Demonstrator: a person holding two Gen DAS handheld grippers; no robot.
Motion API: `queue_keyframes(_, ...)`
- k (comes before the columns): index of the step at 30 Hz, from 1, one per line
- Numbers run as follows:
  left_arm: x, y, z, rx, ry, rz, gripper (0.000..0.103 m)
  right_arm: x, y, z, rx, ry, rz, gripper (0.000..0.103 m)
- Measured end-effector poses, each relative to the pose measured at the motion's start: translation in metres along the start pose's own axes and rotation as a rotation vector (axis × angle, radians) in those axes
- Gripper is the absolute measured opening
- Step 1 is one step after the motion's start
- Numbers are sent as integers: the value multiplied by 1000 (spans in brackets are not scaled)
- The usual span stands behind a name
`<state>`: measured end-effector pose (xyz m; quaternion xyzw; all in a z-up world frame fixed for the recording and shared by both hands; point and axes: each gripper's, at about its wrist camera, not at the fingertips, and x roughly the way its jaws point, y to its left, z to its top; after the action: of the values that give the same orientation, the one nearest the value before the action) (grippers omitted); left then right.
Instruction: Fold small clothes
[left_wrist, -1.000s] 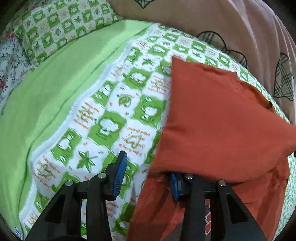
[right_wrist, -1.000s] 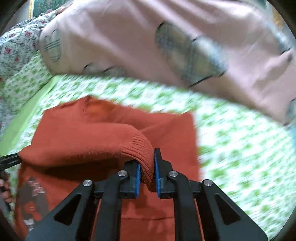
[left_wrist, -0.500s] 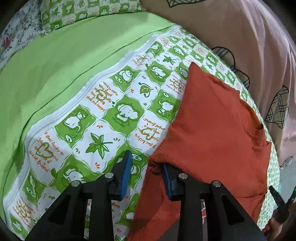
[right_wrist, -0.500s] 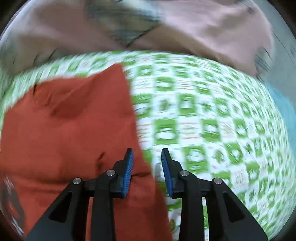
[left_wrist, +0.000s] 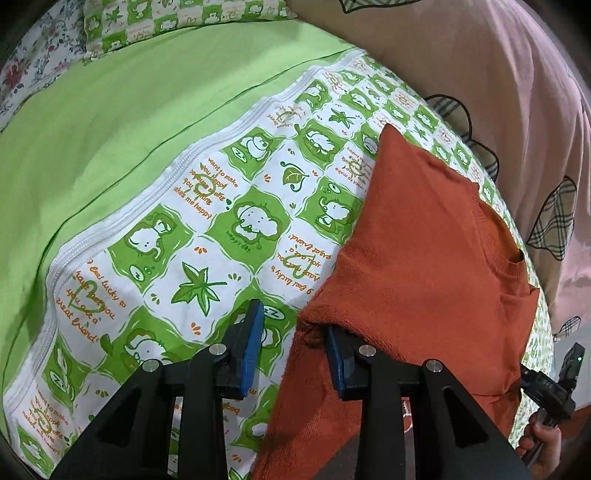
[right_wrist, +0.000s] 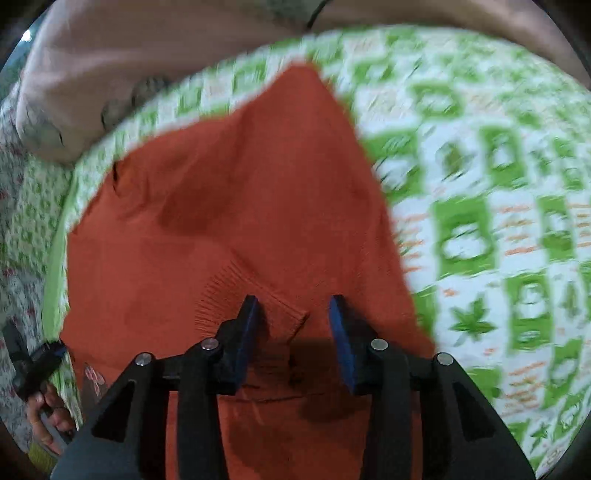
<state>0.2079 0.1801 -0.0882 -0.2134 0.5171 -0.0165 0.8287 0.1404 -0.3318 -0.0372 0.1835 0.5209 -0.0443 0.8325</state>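
Observation:
An orange knit sweater (left_wrist: 424, 258) lies partly folded on the bed, its collar toward the right. My left gripper (left_wrist: 293, 350) is at the sweater's left edge. Its left pad hangs over bare sheet and its right pad is tucked under the folded layer's edge, so nothing is pinched. In the right wrist view the sweater (right_wrist: 240, 203) fills the middle, with a ribbed sleeve cuff (right_wrist: 236, 291) lying flat on it. My right gripper (right_wrist: 293, 325) hovers just over that cuff. Its jaws are opening and the pads are off the cloth.
The bed has a green-and-white cartoon print sheet (left_wrist: 221, 229) with a plain green band (left_wrist: 129, 110) to the left. A pink blanket with plaid hearts (left_wrist: 480, 74) is heaped behind the sweater. A matching pillow (left_wrist: 177, 18) lies at the far left. A hand (left_wrist: 539, 439) holds the other gripper.
My right gripper let go of the sleeve cuff, sank toward the sweater and spread its jaws; the cuff now lies flat. My left gripper rolled a little and stayed at the sweater's edge.

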Motion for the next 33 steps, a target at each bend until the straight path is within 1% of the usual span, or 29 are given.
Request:
queue_keyframes(1, 0, 1, 0, 0, 1, -1, 34, 2, 5, 0, -29, -4, -13, 41)
queue_keyframes(2, 0, 1, 0, 0, 2, -3, 34, 3, 9, 0, -55, 3, -15, 38)
queue_keyframes(3, 0, 1, 0, 1, 2, -4, 34, 3, 11, 2, -78, 17, -3, 3)
queue_keyframes(4, 1, 2, 0, 1, 2, -5, 34, 0, 13, 4, -88, 18, 15, 4)
queue_keyframes(5, 1, 2, 0, 0, 2, -5, 34, -6, 13, 5, -91, -2, 8, 4)
queue_keyframes(7, 0, 2, 0, 0, 1, -7, 34, -30, 10, 10, -87, -114, -33, 4)
queue_keyframes(9, 1, -1, -1, 22, 6, 0, 36, -42, 0, 14, -30, -168, -24, 4)
queue_keyframes(10, 1, -4, -1, 38, 12, 7, 36, -41, -3, 15, -16, -173, -38, 4)
queue_keyframes(11, 0, -6, -2, 53, 20, 14, 36, -36, -3, 17, -22, -157, -46, 5)
queue_keyframes(12, -2, -8, -2, 69, 30, 13, 36, -28, -3, 17, -31, -119, -42, 5)
queue_keyframes(13, -3, -8, -2, 79, 41, 4, 35, -20, -2, 18, -34, -79, -43, 6)
queue_keyframes(15, -9, -8, -3, 104, 67, -34, 35, -16, -1, 18, -27, -61, -61, 9)
queue_keyframes(17, -18, -9, -2, 129, 83, -77, 35, -21, -2, 20, -16, -76, -39, 20)
queue_keyframes(18, -23, -11, 0, 148, 82, -97, 36, -25, -2, 23, -19, -90, -19, 31)
queue_keyframes(19, -26, -14, 3, 166, 77, -105, 39, -30, 2, 30, -39, -112, 4, 39)
queue_keyframes(21, -29, -25, 16, 208, 59, -122, 42, -35, 12, 47, -103, -145, 19, 41)
queue_keyframes(22, -28, -31, 25, 228, 48, -124, 43, -37, 21, 61, -150, -158, 19, 41)
queue_keyframes(23, -26, -42, 38, 257, 33, -123, 44, -37, 28, 72, -186, -164, 15, 41)
queue_keyframes(25, -19, -59, 59, 311, 14, -125, 50, -30, 48, 103, -308, -162, 2, 45)
queue_keyframes(26, -13, -70, 72, 345, 4, -127, 53, -27, 52, 111, -345, -156, -6, 46)
queue_keyframes(27, -6, -84, 87, 387, 1, -134, 60, -22, 57, 122, -397, -144, -21, 51)
queue_keyframes(28, 2, -94, 101, 423, 4, -139, 64, -14, 63, 132, -458, -113, -40, 55)
queue_keyframes(29, 11, -107, 114, 463, 9, -143, 65, -4, 69, 140, -520, -81, -73, 57)
queue_keyframes(30, 23, -122, 128, 510, 25, -149, 68, 0, 67, 142, -553, -64, -87, 60)
queue_keyframes(31, 34, -133, 141, 546, 37, -144, 69, 10, 69, 149, -601, -21, -93, 64)
queue_keyframes(33, 59, -156, 161, 626, 68, -119, 70, 25, 71, 158, -655, 40, -106, 65)
